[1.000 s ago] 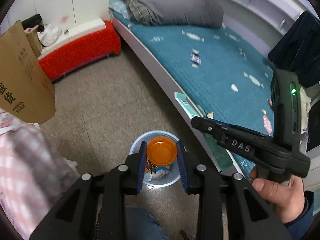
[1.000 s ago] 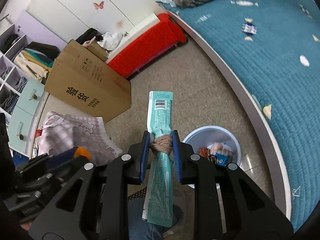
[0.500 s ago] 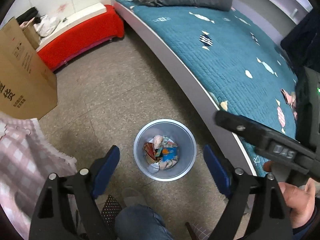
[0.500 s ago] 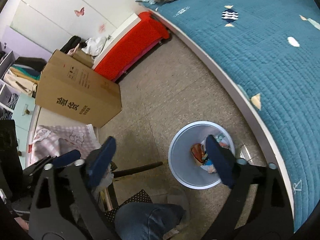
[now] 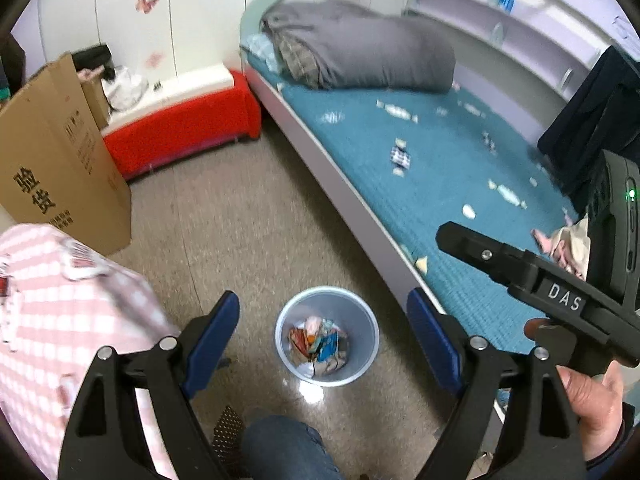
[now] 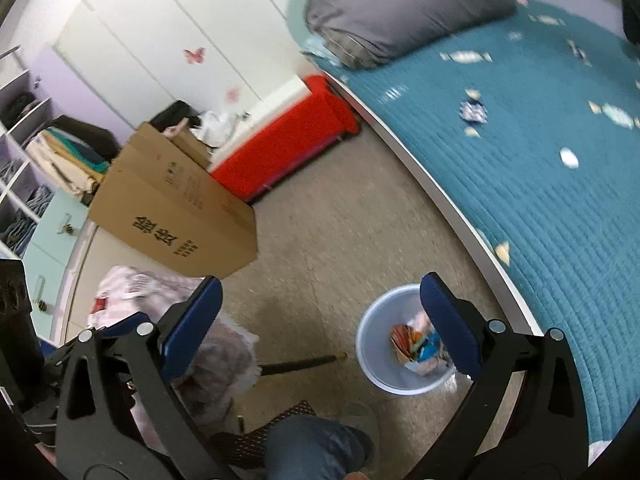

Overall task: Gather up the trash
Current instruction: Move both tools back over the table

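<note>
Both the left gripper [image 5: 324,320] and the right gripper [image 6: 320,312] hang with jaws wide apart and empty above the bin [image 5: 370,344] by the bed's edge [image 5: 352,196]. Wrappers, apparently, lie inside it [image 5: 320,346]; more scraps [image 5: 400,158] litter the bed.

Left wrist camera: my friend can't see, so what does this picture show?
The open, empty left gripper hangs above a pale blue bin of wrappers on the floor. A teal bed with scattered wrappers lies right, a cardboard box left, and a hand holds the right gripper.
</note>
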The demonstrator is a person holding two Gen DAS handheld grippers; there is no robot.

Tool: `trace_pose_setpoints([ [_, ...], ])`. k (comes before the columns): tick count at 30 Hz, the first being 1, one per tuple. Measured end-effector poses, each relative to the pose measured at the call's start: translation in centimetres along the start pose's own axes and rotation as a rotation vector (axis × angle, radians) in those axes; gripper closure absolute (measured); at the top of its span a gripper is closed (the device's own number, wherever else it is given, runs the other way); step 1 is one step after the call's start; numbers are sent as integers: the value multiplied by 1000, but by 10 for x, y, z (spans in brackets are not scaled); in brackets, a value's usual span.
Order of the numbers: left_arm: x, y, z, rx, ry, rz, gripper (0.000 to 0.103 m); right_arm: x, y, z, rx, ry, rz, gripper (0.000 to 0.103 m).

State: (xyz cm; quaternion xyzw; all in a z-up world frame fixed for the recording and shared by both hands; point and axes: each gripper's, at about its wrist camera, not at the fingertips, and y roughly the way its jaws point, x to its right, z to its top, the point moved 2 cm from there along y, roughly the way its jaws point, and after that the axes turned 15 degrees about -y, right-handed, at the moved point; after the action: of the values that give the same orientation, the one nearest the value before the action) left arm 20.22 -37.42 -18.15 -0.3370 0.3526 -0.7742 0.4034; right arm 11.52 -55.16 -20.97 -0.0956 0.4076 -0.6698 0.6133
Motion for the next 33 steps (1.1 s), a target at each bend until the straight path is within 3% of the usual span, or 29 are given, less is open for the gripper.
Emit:
trace_pose_setpoints([
  [8, -27, -82, -2, 136, -28, -26, 17, -83, -41, 25, 71, -142, 35, 6],
  [16, -77, -153, -10, 255, -79, -29, 15, -167, -56, 29, 93, -269, 91, 6],
  [19, -109, -177, -16, 308, -117, 0, 14, -202, -54, 28, 88, -328, 120, 6],
  [25, -175, -200, -26, 348, -227, 35, 14, -267, -34, 20, 52, -438, 183, 6],
  [33, -282, -217, -43, 383, -342, 137, 14, -333, 7, 1, -33, -549, 242, 6],
])
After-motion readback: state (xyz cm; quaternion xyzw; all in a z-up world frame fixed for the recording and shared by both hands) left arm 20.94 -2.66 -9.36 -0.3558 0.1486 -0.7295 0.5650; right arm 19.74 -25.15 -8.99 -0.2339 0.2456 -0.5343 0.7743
